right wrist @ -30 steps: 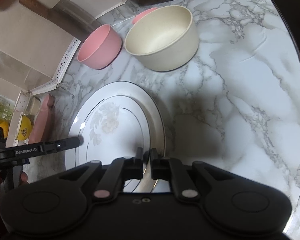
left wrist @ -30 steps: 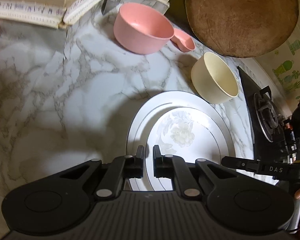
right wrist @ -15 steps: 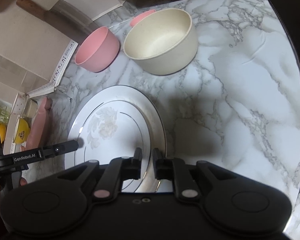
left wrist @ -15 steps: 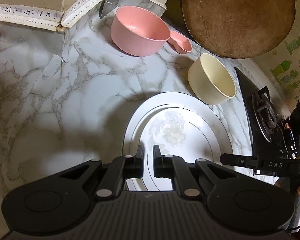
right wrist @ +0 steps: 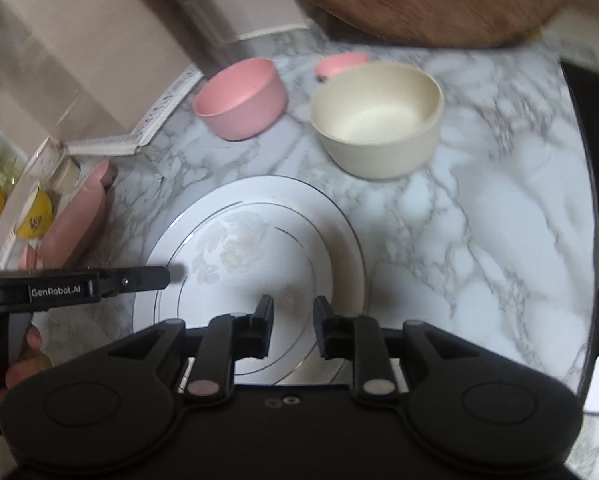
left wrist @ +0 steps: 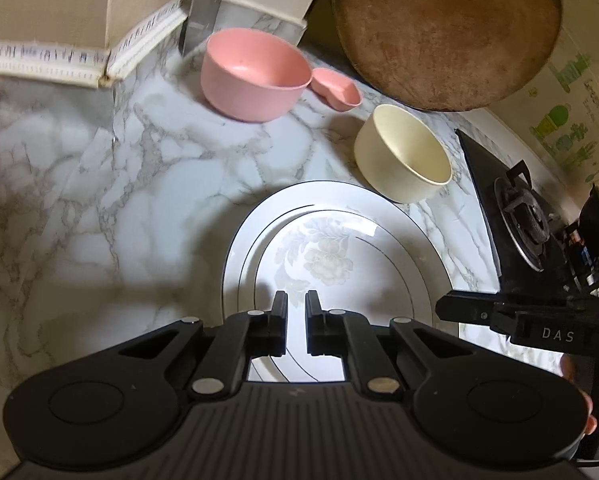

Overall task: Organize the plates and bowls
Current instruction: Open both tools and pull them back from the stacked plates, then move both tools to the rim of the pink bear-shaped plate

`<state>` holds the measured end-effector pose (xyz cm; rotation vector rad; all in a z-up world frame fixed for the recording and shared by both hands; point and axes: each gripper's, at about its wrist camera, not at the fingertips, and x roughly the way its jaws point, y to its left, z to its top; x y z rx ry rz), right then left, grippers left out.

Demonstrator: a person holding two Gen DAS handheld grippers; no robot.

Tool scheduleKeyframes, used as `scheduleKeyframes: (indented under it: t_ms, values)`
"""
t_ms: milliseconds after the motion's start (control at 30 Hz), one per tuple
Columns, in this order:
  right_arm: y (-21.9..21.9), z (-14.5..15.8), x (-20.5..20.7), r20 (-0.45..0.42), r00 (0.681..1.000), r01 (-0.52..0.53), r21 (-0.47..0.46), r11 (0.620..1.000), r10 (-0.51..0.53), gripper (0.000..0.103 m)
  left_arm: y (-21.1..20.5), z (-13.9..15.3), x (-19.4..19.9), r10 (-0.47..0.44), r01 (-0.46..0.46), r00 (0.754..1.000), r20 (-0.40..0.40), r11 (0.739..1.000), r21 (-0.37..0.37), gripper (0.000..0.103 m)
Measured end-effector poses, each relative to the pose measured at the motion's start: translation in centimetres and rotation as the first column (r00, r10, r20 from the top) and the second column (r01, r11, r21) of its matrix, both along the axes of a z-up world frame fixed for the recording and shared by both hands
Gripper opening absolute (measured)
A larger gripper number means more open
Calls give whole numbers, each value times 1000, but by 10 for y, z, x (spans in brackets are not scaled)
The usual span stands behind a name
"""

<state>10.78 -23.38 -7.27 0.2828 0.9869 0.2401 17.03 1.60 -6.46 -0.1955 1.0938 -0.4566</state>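
Note:
A white plate (left wrist: 331, 256) with a grey flower print lies flat on the marble counter; it also shows in the right wrist view (right wrist: 251, 256). A cream bowl (left wrist: 405, 156) (right wrist: 377, 116) and a pink bowl (left wrist: 255, 74) (right wrist: 241, 98) stand behind it, with a small pink dish (left wrist: 337, 92) beside them. My left gripper (left wrist: 296, 300) hovers over the plate's near rim, its jaws a narrow gap apart and empty. My right gripper (right wrist: 293, 306) is over the plate's near edge, open and empty.
A round wooden board (left wrist: 447, 28) leans at the back. A black gas stove (left wrist: 523, 216) is at the right. Pink plates (right wrist: 79, 220) and yellow items (right wrist: 35, 216) sit at the left. A cardboard box (left wrist: 59, 4) stands on the counter's far left.
My right gripper's jaws have opened wider and it has pulled back and turned, blurring its view. My left gripper stays over the plate, its jaws slightly further apart.

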Motion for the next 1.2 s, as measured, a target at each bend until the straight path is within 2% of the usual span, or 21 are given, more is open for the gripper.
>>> scheduleKeyframes:
  t_ms: [200, 300, 467, 600, 833, 1033, 1067, 1133, 1200]
  values:
    - [29, 18, -11, 101, 992, -63, -136, 989, 77, 30, -11, 19, -21, -26, 14, 992, 127, 996, 90, 8]
    - [41, 25, -16, 142, 983, -85, -184, 979, 112, 34, -12, 27, -30, -36, 17, 984, 175, 994, 105, 8]
    - [61, 37, -21, 194, 967, -120, -230, 966, 166, 45, -7, 42, -46, -1, -36, 967, 256, 989, 141, 8]
    - [80, 46, -20, 231, 949, -159, -245, 956, 217, 63, 9, 52, -55, 48, -95, 954, 296, 985, 146, 8]
    - [120, 59, -9, 256, 911, -258, -258, 931, 324, 78, 51, 60, -67, 151, -206, 934, 324, 968, 143, 11]
    - [163, 61, 10, 250, 878, -333, -294, 896, 408, 89, 93, 61, -76, 239, -305, 910, 339, 940, 154, 12]
    - [169, 60, 13, 251, 875, -340, -289, 895, 413, 90, 101, 62, -77, 255, -322, 904, 342, 934, 154, 15]
    - [182, 61, 21, 245, 872, -349, -295, 889, 424, 97, 115, 62, -80, 291, -361, 891, 349, 920, 153, 27]
    - [195, 61, 26, 250, 859, -363, -317, 876, 447, 98, 128, 62, -85, 327, -404, 870, 368, 902, 153, 48]
